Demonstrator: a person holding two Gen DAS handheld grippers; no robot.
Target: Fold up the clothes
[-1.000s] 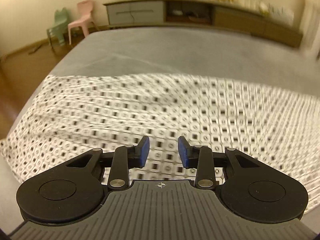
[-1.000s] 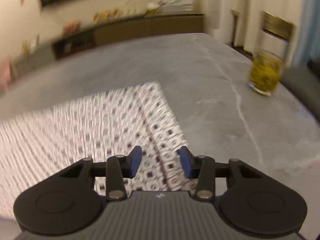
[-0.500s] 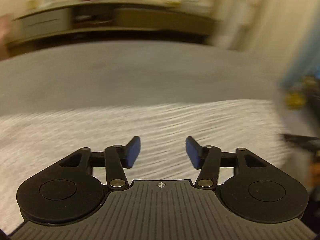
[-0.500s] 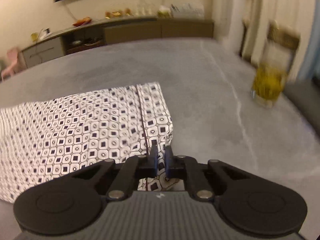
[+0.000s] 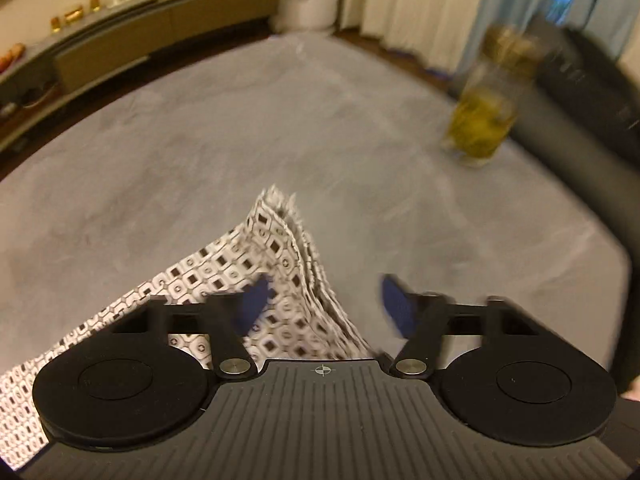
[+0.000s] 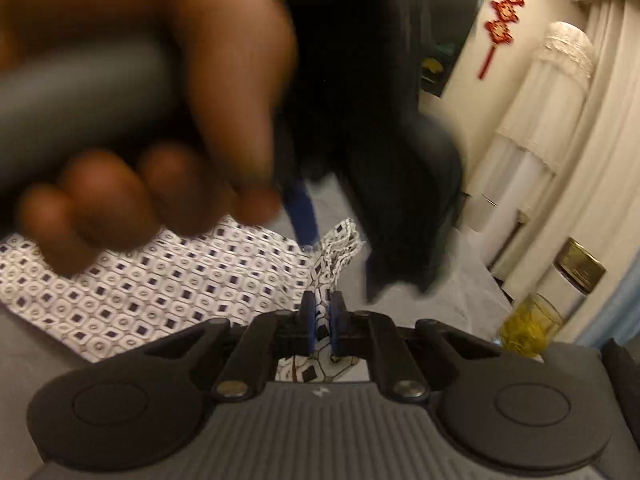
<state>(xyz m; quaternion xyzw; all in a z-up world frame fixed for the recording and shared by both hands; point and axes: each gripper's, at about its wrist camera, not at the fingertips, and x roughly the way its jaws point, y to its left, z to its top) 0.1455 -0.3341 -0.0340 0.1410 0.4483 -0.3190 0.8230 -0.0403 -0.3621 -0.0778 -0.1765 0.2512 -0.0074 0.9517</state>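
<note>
- Tongs first: the right gripper has just closed and now pinches a bunched corner of the patterned cloth between its blue pads. The left gripper has just been closing in on the same raised corner, yet both views show its jaws standing apart on either side of the fabric, not pressing it.
- A hand, blurred and close to the lens, carries that left gripper in over the cloth.
- Most of the cloth lies flat on the grey table; only the pinched corner is lifted into a peak.
- It looks thin, light and limp. It should drape and slide easily over the smooth top, and it can slip out of a shallow pinch.
- Best hold, I judge: at corners or along the hem, with several layers gathered well between the pads.
- Well apart from the cloth stands a clear glass jar with something yellow-green inside. It is too blurred to name, and a wide sweep could knock it.
</note>
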